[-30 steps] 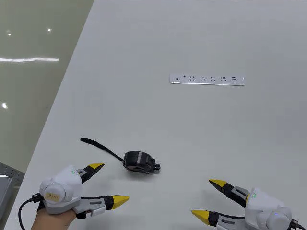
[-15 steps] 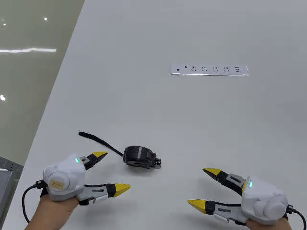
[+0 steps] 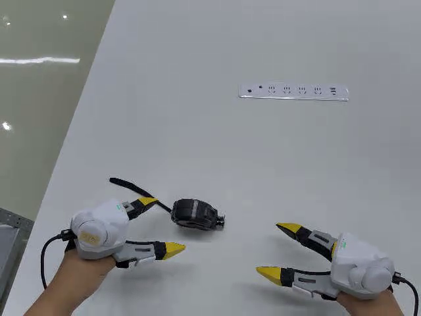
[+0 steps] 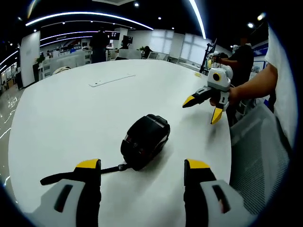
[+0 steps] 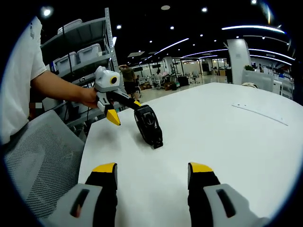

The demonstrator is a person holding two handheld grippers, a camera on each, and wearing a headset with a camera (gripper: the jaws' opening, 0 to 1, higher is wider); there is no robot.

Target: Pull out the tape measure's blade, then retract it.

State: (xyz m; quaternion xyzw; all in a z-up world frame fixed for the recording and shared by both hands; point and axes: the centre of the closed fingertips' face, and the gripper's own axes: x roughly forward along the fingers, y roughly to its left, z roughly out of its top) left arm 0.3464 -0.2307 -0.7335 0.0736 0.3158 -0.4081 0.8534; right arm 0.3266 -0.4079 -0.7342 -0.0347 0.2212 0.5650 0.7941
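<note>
You work at a broad white table (image 3: pixel 263 164); a white power strip (image 3: pixel 293 91) lies flat on it, well ahead of you. To your left, the glossy greenish floor (image 3: pixel 39 99) mirrors the ceiling lights. Long light strips (image 4: pixel 85 14) curve overhead (an open-plan hall). A grey mesh chair (image 5: pixel 38 156) sits at the table's near edge, and metal shelving (image 5: pixel 90 47) holds bins.

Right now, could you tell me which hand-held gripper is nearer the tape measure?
The left hand-held gripper: its jaws open toward the tape measure, one yellow tip almost beside it; the right hand-held gripper sits well apart.
</note>
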